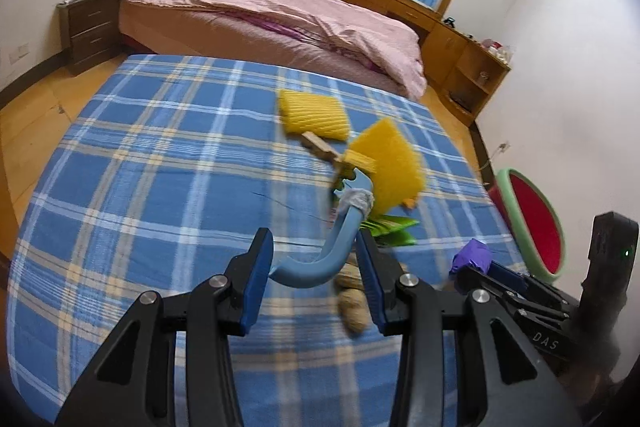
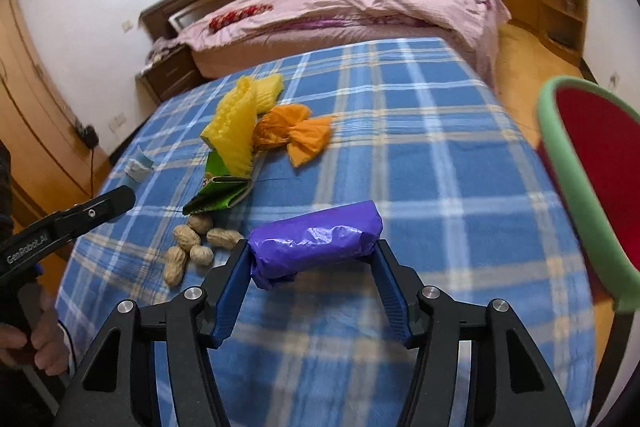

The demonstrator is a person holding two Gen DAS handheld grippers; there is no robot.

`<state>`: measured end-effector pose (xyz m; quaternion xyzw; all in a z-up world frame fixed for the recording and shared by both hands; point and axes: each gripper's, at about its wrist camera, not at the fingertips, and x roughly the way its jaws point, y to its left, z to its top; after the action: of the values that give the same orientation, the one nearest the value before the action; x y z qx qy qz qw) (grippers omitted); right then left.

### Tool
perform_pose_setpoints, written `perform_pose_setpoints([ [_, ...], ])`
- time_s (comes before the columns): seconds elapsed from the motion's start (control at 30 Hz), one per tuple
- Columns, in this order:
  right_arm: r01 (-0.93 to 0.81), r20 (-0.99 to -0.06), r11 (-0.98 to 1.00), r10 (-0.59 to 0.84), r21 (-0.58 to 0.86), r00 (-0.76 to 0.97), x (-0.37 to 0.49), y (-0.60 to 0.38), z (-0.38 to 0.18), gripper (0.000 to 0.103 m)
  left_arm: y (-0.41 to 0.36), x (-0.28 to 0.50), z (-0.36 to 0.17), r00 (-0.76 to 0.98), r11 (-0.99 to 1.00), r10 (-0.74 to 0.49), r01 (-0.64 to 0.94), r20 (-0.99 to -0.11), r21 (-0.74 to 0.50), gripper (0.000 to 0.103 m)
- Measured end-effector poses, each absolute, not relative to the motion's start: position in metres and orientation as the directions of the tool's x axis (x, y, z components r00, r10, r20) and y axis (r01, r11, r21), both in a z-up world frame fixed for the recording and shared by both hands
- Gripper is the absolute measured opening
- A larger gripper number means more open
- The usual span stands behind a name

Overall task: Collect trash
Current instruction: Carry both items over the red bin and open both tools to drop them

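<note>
The right gripper [image 2: 312,267] pinches a purple wrapper [image 2: 316,243] between its fingers, lifted over the plaid table [image 2: 440,187]. To its right stands the red bin [image 2: 588,163] with a green rim, so I judge the step is carrying this piece to the bin; next it must move right over the rim and open. The left gripper [image 1: 316,259] holds a blue curved tube [image 1: 320,259] between half-spread fingers. Ahead of the right gripper remain peanuts [image 2: 196,243], a green packet [image 2: 220,187], yellow foam [image 2: 236,123] and orange net [image 2: 296,135].

Both wrist views face bedward, sharing the plaid table [image 1: 160,155].
</note>
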<state>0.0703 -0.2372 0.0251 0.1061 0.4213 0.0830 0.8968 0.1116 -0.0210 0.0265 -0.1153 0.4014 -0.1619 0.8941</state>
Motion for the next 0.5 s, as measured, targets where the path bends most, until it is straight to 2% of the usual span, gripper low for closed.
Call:
perform_pose_setpoints([
  [0.5, 0.166, -0.647, 0.930, 0.093, 0.328, 0.757, 0.012, -0.339, 0.068, 0.061, -0.113, 0.102, 0.050, 0.542, 0.858, -0.507, 0.394, -0.670, -0.330, 0.043],
])
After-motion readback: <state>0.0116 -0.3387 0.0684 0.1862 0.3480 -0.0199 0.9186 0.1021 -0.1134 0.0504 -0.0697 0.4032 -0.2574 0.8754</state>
